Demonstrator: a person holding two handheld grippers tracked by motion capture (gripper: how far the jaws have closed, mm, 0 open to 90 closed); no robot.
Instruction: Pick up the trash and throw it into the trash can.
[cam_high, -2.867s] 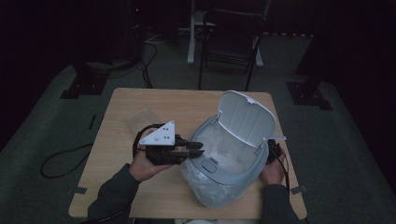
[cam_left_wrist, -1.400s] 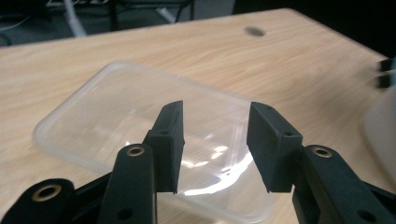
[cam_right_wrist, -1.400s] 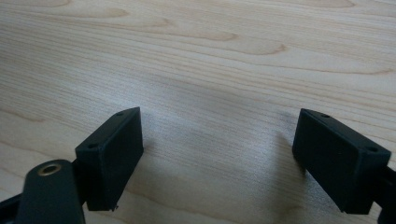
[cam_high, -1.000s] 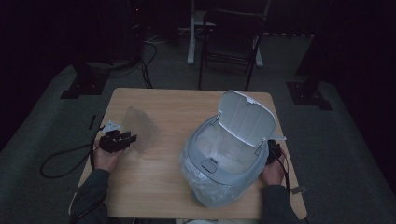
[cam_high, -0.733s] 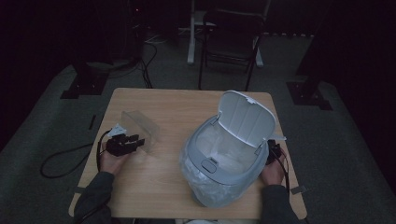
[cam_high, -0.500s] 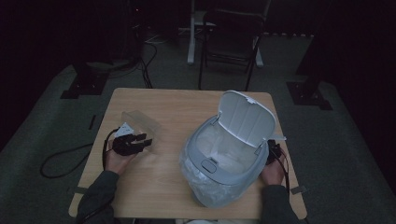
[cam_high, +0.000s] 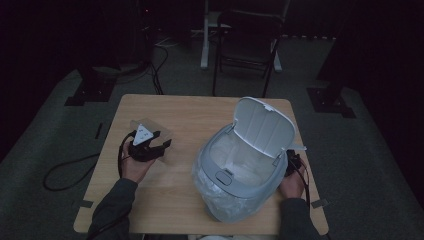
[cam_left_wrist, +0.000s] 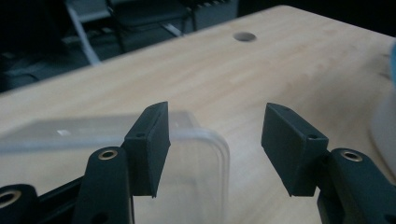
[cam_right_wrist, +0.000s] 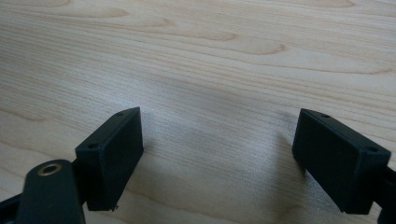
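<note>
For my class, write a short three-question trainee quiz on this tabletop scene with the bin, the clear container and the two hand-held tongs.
1. True or false: the lid of the grey bin stands open.
2. Which tongs are nearer the clear container: A) left tongs, B) right tongs?
3. In the left gripper view, what lies between the jaws of the left tongs?

Key
1. True; the lid is tipped back and the lined inside shows.
2. A; the container's rim sits just behind one jaw, while the right tongs rest over bare table beside the bin.
3. Nothing is gripped; the jaws have just been opening and stand wide apart over the wood.
</note>
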